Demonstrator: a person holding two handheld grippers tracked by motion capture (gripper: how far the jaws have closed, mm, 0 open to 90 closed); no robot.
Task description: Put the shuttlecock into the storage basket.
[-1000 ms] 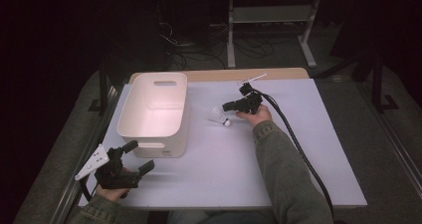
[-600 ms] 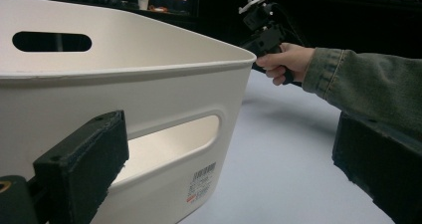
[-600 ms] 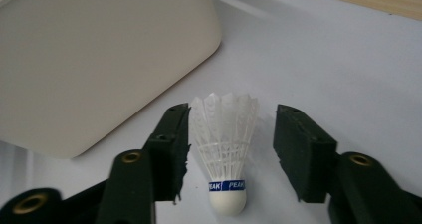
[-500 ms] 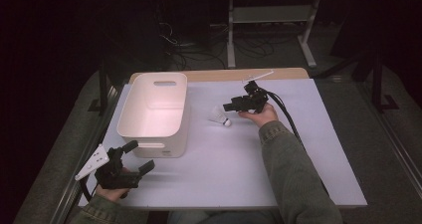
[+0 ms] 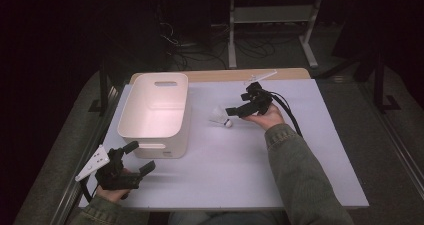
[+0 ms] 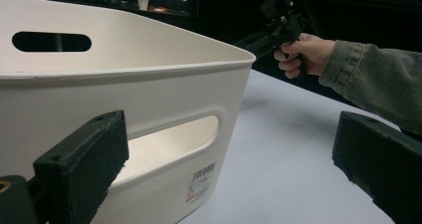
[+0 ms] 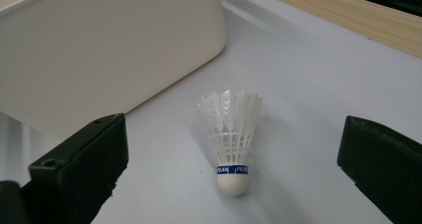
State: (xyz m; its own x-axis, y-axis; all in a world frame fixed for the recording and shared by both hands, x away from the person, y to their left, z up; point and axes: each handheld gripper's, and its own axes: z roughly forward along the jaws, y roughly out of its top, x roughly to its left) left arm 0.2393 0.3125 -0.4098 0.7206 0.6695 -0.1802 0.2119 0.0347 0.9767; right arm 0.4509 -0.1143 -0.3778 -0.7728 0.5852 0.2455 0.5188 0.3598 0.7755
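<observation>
— Where's the shuttlecock (image 7: 230, 143) right now?

— It lies on the white table (image 5: 300, 150), just to the right of the white bin (image 5: 155, 112) in the high view, clear of the bin's wall. In my right gripper view it sits with its cork end toward me and the feathers fanning away toward the bin. The blue band around the base reads plainly.

— Are you holding it?

— No. My right gripper (image 5: 234, 111) has just been opening its jaws, and they now stand wide. The shuttlecock is in line with the gap between them but farther out on the table, and neither pad touches it. In the high view my right gripper hangs just beside the shuttlecock, pointing toward the bin.

— And your other hand?

— My left gripper (image 5: 137, 160) is at the near left corner of the table, by the bin's near end. Its jaws are spread wide too, with nothing between them. Its view looks at the bin's end wall, with the handle slot and a barcode sticker, and past it to my right hand (image 6: 301, 52) in its green sleeve (image 6: 375, 82).
</observation>
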